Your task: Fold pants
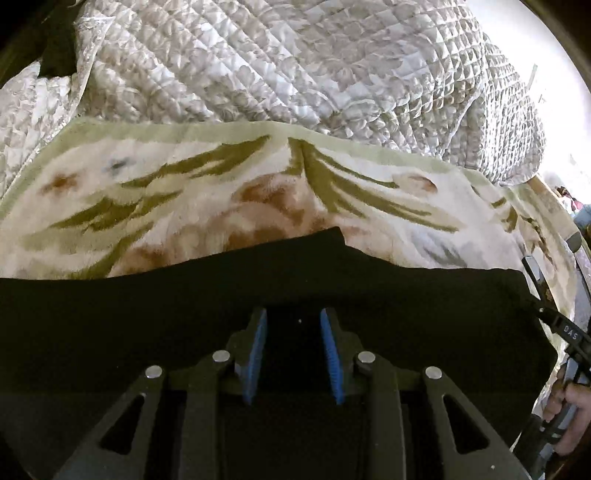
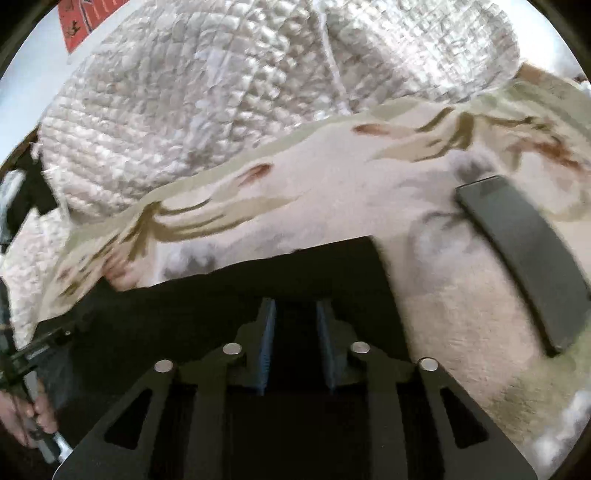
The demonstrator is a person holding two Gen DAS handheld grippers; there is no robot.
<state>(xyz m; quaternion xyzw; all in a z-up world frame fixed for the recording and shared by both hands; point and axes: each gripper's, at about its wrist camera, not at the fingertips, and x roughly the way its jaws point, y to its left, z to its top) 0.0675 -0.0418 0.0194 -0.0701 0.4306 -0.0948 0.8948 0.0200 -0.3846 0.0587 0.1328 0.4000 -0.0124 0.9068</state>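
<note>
While black pants lie on a floral blanket, left gripper parted above them, right gripper likewise parted, dark phone beside

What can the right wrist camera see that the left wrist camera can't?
Only the right wrist view shows a dark flat phone-like slab lying on the blanket, and a red paper up in the corner.

Only the left wrist view shows a hand holding the right gripper's handle at the far edge.

Both show the black pants spread on the cream flowery blanket, the silvery quilt behind, and an open gripper over the pants: the left gripper in one, the right gripper in the other.
</note>
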